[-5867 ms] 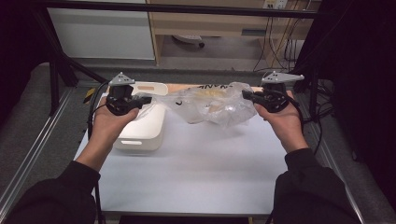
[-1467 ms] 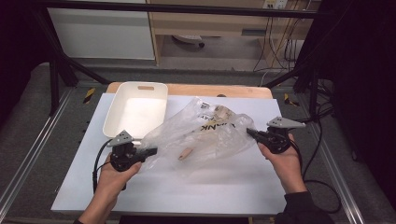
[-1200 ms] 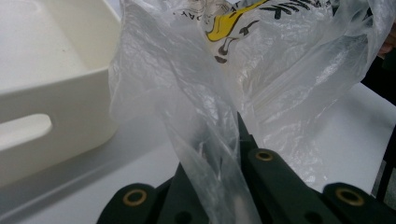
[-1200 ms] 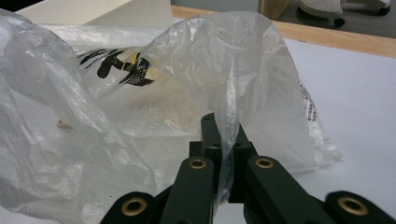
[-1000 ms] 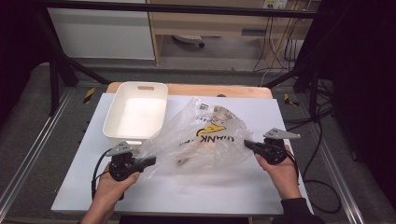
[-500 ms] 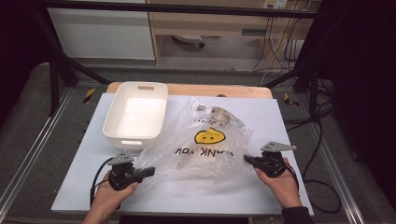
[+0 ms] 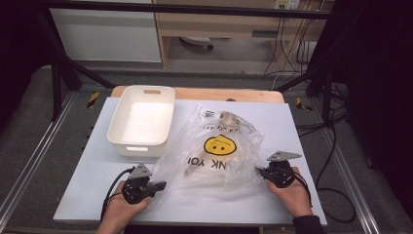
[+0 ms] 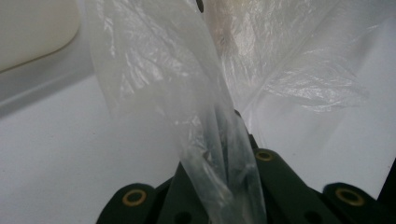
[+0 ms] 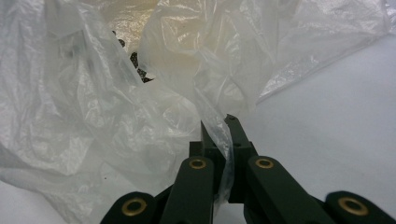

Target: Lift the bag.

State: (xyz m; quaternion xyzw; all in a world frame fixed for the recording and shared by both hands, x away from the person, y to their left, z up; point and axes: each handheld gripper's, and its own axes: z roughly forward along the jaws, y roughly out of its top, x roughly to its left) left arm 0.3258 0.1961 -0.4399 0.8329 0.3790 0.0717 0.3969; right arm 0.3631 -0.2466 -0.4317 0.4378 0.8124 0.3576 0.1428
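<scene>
A: Left gripper (image 7: 157, 185) and right gripper (image 7: 259, 171) each pinch an edge of the clear plastic bag (image 7: 216, 151), jaws clamped on the film.

B: What changed?

A: Half a second ago the bag was held a little higher; now both hands have sunk and it lies spread on the table (image 7: 97, 165), just right of the white bin (image 7: 142, 119).

B: Meaning?

A: Probably laying it flat; letting go likely comes next.
</scene>
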